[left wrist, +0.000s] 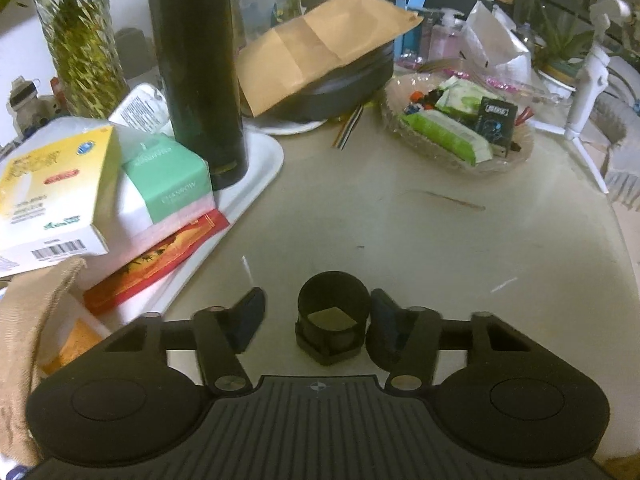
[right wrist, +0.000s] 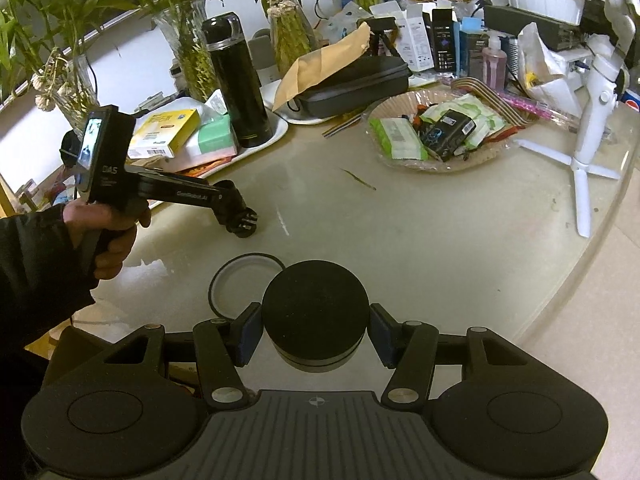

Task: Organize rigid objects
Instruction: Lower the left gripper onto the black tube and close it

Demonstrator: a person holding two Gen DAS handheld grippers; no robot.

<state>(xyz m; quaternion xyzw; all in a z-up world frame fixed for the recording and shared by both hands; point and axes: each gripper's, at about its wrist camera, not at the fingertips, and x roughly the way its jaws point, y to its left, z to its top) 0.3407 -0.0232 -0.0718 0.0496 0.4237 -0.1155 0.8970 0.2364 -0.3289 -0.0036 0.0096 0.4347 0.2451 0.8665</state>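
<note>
In the left wrist view a small black tube-shaped part (left wrist: 332, 320) stands on the beige table (left wrist: 400, 232) between the fingers of my left gripper (left wrist: 317, 298). The right finger is against its side, while a gap separates the left finger from it, so the gripper is open around it. In the right wrist view my right gripper (right wrist: 315, 310) is shut on a black round lidded can (right wrist: 314, 312), with both blue pads on its sides. A thin black ring (right wrist: 244, 280) lies on the table just behind it. A hand (right wrist: 112, 236) holds the left gripper (right wrist: 244, 224) at the left.
A white tray (left wrist: 264, 160) at the left carries a black flask (left wrist: 200, 72) and stacked boxes (left wrist: 168, 176). Behind it a brown envelope (left wrist: 320, 48) lies on a dark case. A glass dish (left wrist: 460, 128) of packets and a white tripod (right wrist: 584, 160) stand to the right, near the table's curved edge.
</note>
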